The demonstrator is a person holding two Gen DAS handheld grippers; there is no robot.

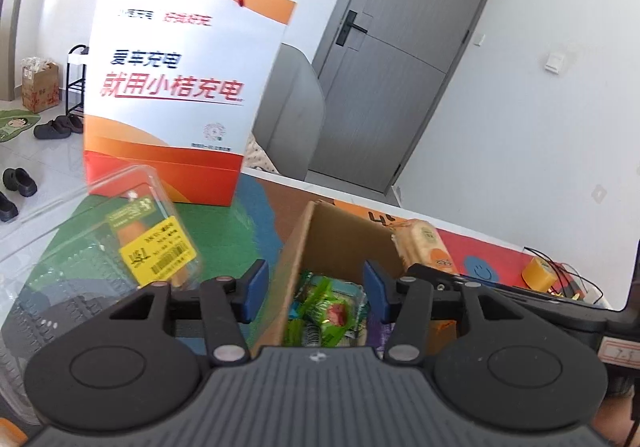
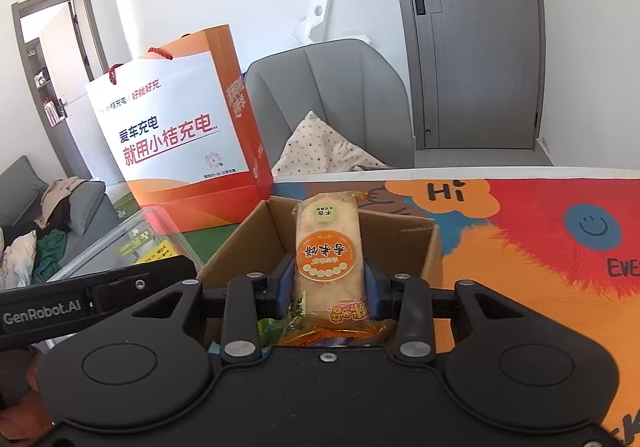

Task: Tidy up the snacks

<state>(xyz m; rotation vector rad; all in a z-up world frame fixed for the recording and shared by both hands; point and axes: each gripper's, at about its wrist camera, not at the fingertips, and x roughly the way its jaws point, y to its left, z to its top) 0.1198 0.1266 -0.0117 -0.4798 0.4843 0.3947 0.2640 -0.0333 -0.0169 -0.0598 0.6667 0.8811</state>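
Orange-labelled rice cracker pack (image 2: 328, 259), at frame centre over the cardboard box (image 2: 400, 231), is clamped mid-body by the right gripper (image 2: 329, 287); it looks light and brittle. The left gripper (image 1: 316, 289) stands apart, empty.

Left hand-held gripper (image 1: 316, 289) sits low in the frame, level, its blue pads (image 1: 256, 287) spread wide with nothing between them. Right hand-held gripper (image 2: 326, 287) is level too, low centre of its own view, jaws drawn in tight on a rice cracker packet (image 2: 328, 247) that stands upright between the pads. In the left view, the right one reaches in from the right edge.
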